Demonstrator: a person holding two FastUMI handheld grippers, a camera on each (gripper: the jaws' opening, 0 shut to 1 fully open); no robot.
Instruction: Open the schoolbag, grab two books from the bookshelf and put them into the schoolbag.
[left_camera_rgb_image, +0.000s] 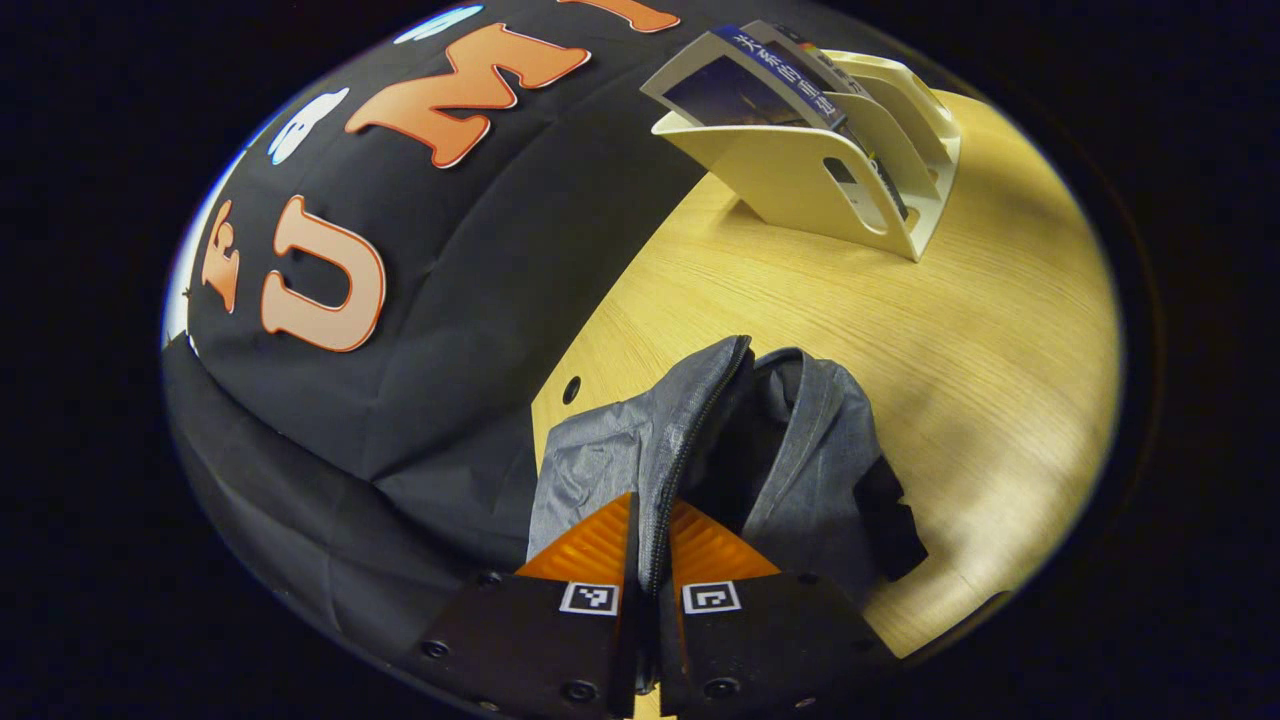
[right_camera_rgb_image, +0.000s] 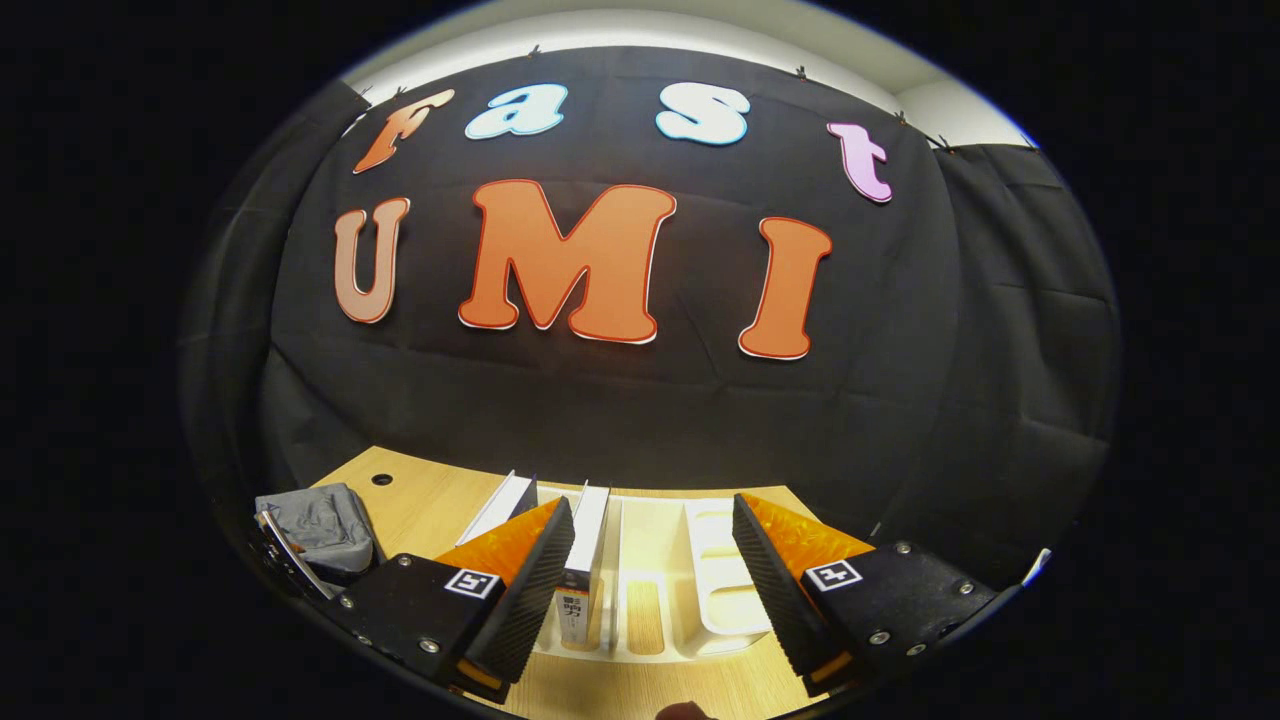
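In the left gripper view, the left gripper (left_camera_rgb_image: 655, 560) at bottom centre has its fingers pinched on the zipper edge of the one grey schoolbag (left_camera_rgb_image: 790, 450), which gapes open on the wooden worktop (left_camera_rgb_image: 950, 330); at upper right, one white bookshelf (left_camera_rgb_image: 800, 180) holds two books (left_camera_rgb_image: 745, 85); in the right gripper view, the right gripper (right_camera_rgb_image: 655, 580) has its fingers spread wide just before the bookshelf (right_camera_rgb_image: 720, 590), one book (right_camera_rgb_image: 583, 560) beside the left finger.

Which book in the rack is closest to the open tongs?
The white book, standing upright in the rack right beside the right tongs' left finger. The other book leans farther left, behind that finger.
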